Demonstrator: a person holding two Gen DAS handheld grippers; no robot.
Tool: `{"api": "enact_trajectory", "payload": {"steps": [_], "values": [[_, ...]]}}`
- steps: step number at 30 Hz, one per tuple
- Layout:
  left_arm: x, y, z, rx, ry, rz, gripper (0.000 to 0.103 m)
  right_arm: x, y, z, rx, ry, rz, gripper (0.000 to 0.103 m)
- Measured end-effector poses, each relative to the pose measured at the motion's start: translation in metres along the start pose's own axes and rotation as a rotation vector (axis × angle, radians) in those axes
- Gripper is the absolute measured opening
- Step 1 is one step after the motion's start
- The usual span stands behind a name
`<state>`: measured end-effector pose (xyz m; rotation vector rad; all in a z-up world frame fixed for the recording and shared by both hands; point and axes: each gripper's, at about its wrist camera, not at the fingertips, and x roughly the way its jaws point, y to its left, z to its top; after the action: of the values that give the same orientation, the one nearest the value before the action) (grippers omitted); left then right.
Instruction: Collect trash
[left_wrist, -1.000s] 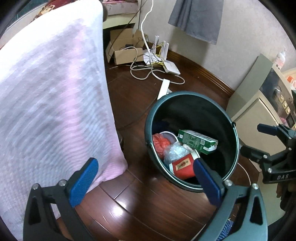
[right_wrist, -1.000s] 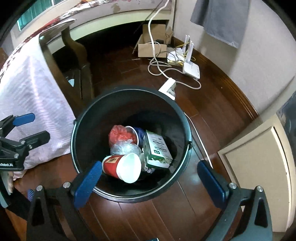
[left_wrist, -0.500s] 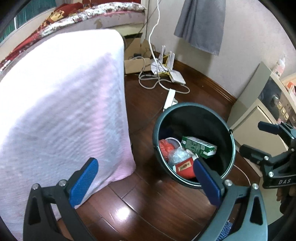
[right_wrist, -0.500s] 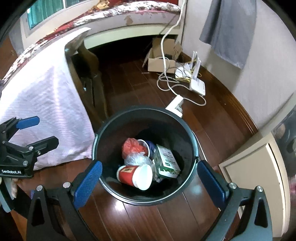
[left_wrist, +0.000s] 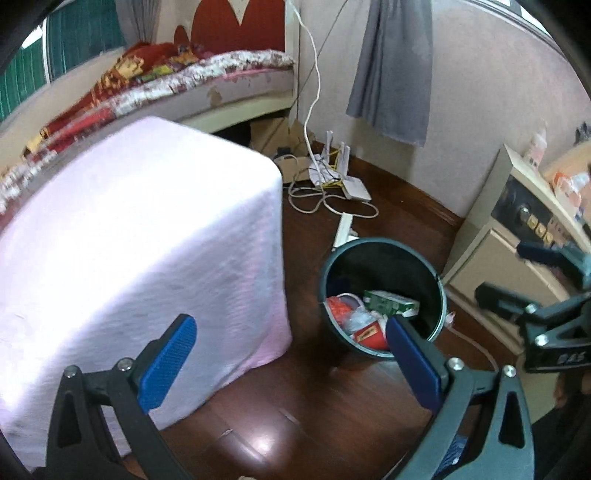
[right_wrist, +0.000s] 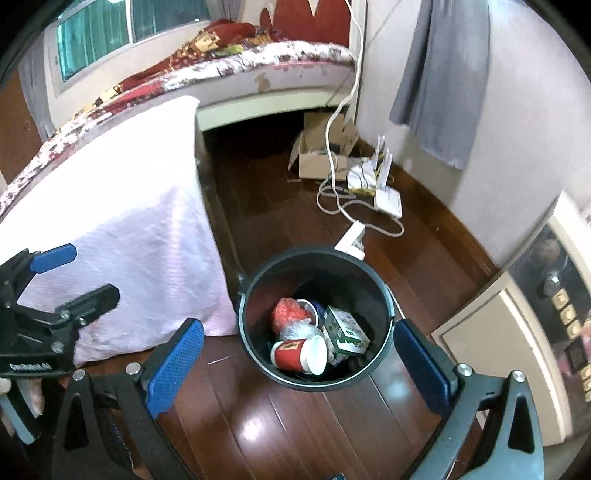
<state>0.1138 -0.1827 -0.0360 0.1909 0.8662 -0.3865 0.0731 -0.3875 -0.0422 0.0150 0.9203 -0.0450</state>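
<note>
bucket (right_wrist: 384, 295) mouth open, draped table (right_wrist: 129, 221) beside

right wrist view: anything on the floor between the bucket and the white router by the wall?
Yes. In the right wrist view a white power strip lies just past the bucket rim, its cable looping on to the router. Otherwise bare wood floor.

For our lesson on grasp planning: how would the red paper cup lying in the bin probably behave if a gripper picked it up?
The red paper cup looks thin-walled and appears empty, so probably light and easily crushed. It lies on its side on loose rubbish in the bin, so a nudge might roll or shift it. Gripping near the white rim may hold best.
</note>
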Motion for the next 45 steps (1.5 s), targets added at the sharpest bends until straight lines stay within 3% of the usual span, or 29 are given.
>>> {"api": "enact_trajectory", "payload": {"steps": [4, 11, 25, 33, 45], "values": [[-0.023, 0.007, 0.002, 0.003, -0.007, 0.022, 0.102, -0.034, 0.017, 0.007, -0.027, -0.024, -0.026, 0.103], [-0.074, 0.018, -0.001, -0.013, -0.077, -0.003, 0.102, -0.094, 0.036, 0.014, -0.032, -0.082, -0.031, 0.103], [-0.162, 0.028, -0.012, -0.018, -0.227, 0.022, 0.102, -0.2, 0.068, 0.008, -0.06, -0.23, -0.047, 0.103], [-0.186, 0.035, -0.017, -0.04, -0.288, 0.042, 0.102, -0.224, 0.076, 0.007, -0.061, -0.278, -0.043, 0.103], [-0.183, 0.032, -0.022, -0.047, -0.287, 0.025, 0.102, -0.226, 0.079, 0.004, -0.054, -0.277, -0.03, 0.103]]}}
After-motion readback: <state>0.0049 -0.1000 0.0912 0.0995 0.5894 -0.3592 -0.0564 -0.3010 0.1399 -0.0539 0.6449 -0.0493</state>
